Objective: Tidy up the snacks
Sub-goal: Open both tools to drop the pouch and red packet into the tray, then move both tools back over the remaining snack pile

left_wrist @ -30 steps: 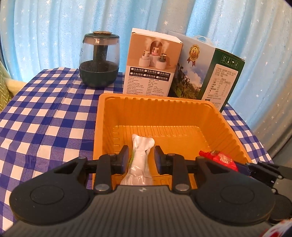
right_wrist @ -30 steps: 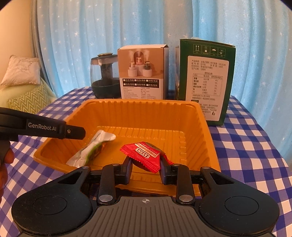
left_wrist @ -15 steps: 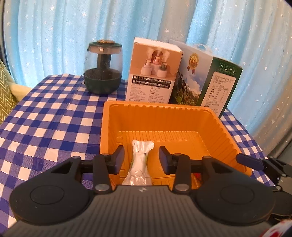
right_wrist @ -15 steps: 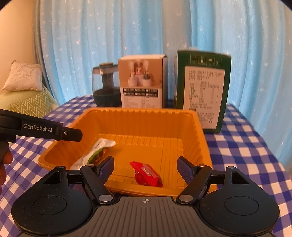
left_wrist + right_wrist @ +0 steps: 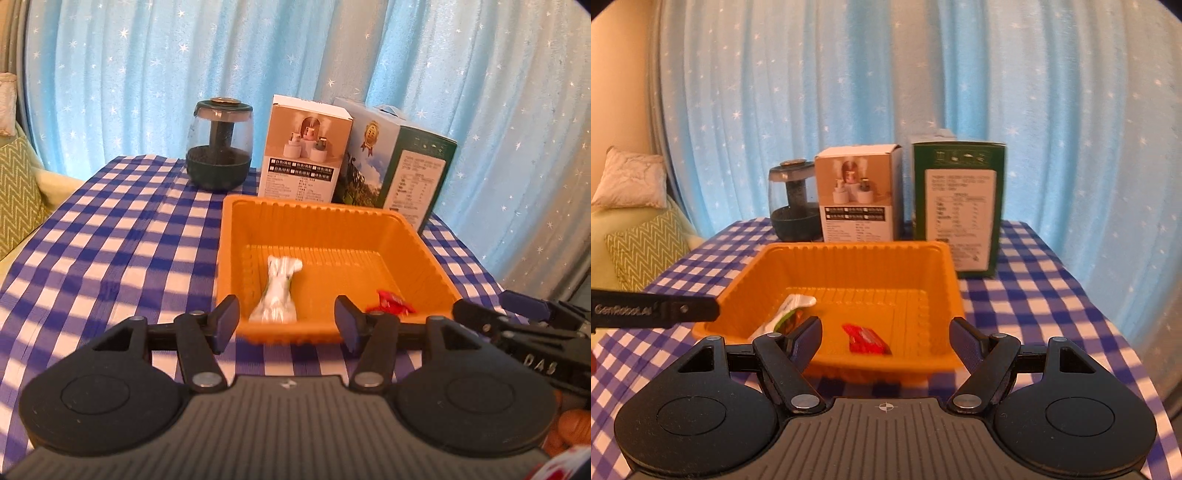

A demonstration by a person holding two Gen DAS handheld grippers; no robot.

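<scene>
Now both snacks are lying inside the ribbed orange plastic tray on the blue-and-white checked desk: a white-and-green crinkly wrapped snack towards its left side and a small red foil-wrapped candy near its front wall, the two apart from each other. The left hand-held gripper is hovering at the tray's near rim with its jaws having just been opening and nothing between them; the right hand-held gripper is standing spread wide, also empty, the red candy lying loose beyond it. Both packets are looking light, soft and slippery, so they will probably crumple under pressure. Taking each across the fuller middle of the wrapper, rather than by a twisted end, seems the safer hold.
</scene>
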